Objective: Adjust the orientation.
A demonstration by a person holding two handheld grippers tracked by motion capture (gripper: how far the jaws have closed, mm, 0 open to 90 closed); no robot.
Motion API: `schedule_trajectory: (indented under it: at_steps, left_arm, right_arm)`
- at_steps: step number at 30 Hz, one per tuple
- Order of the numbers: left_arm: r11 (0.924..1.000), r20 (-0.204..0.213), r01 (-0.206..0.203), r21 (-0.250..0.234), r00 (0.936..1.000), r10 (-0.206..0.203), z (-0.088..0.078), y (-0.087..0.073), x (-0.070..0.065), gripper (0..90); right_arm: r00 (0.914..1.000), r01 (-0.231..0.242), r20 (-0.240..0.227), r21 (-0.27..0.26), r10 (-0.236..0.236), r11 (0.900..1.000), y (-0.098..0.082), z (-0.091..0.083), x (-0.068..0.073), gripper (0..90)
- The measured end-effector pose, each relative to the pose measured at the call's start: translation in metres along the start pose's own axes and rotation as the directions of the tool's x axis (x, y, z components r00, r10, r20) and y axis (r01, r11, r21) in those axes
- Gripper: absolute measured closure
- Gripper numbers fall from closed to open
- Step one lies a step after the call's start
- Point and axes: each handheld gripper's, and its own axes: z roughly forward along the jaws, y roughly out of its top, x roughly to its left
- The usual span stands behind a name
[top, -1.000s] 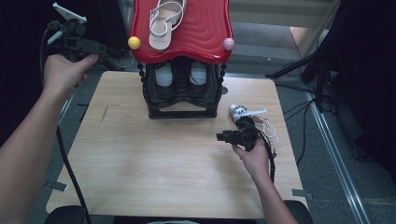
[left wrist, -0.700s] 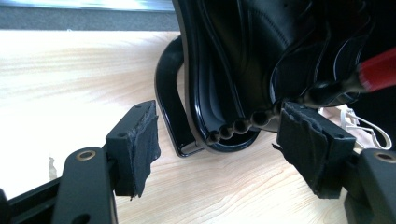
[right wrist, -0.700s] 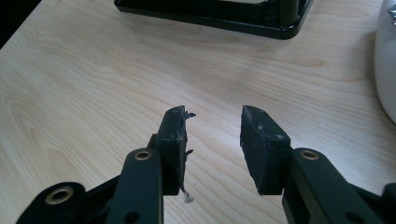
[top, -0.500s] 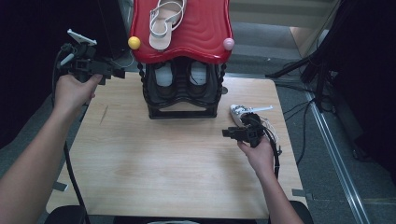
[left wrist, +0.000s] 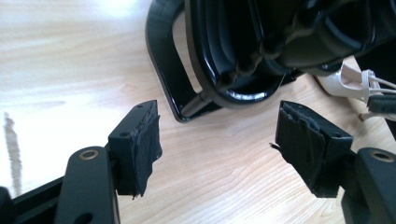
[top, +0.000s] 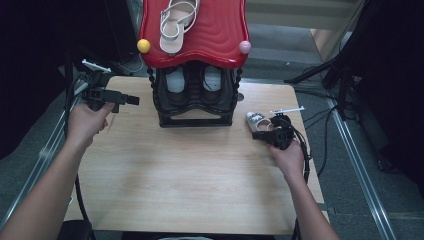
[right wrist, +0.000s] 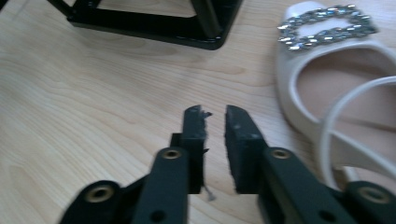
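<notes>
On the wooden table, high view: black two-tier shoe rack (top: 196, 102) with a glossy red wavy top, a pale sandal (top: 176, 25) lying on it; yellow and pink knobs at its corners.
High view, grippers: left gripper (top: 131, 100) beside the rack's left; right gripper (top: 256, 134) just beside the white sandal (top: 256, 120).
Left gripper view: ribbed black pads spread wide, empty, facing the rack's curved base.
Right gripper view: jaws have just been closing, nearly together, nothing between; white sandal with rhinestone buckle just right.
</notes>
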Motion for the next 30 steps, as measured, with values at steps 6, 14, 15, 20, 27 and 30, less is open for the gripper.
schedule_trajectory:
  at_steps: [6,14,15,20,27,30]
  left_arm:
    - [0.9999,0.004,0.0,0.012,1.0,0.0,0.016,-0.02,-0.006,31.1]
    - [0.999,0.022,-0.035,0.027,0.9992,0.034,0.028,-0.041,-0.015,31.1]
    - [0.9991,0.024,-0.033,0.028,0.9992,0.032,0.029,-0.043,-0.015,31.2]
    - [0.9983,0.034,-0.044,0.038,0.9985,0.043,0.034,-0.051,-0.018,31.2]
    - [0.9979,0.056,-0.058,0.031,0.9969,0.056,0.039,-0.063,-0.023,31.4]
    - [0.9971,0.049,-0.067,0.036,0.9967,0.065,0.042,-0.067,-0.024,31.4]
  right_arm:
    - [0.9995,-0.008,0.029,0.014,0.008,1.0,0.004,-0.006,-0.015,90.0]
    - [0.9978,-0.028,0.061,0.017,0.027,0.999,0.007,-0.022,-0.034,90.0]
    - [0.9971,-0.032,0.069,0.017,0.031,0.999,0.008,-0.024,-0.036,90.0]
    - [0.9961,-0.06,0.065,0.013,0.059,0.998,0.009,-0.035,-0.049,90.0]
    - [0.9905,-0.074,0.115,-0.014,0.076,0.997,0.02,-0.052,-0.064,90.0]
    - [0.987,-0.096,0.127,-0.033,0.099,0.995,0.023,-0.058,-0.073,90.0]
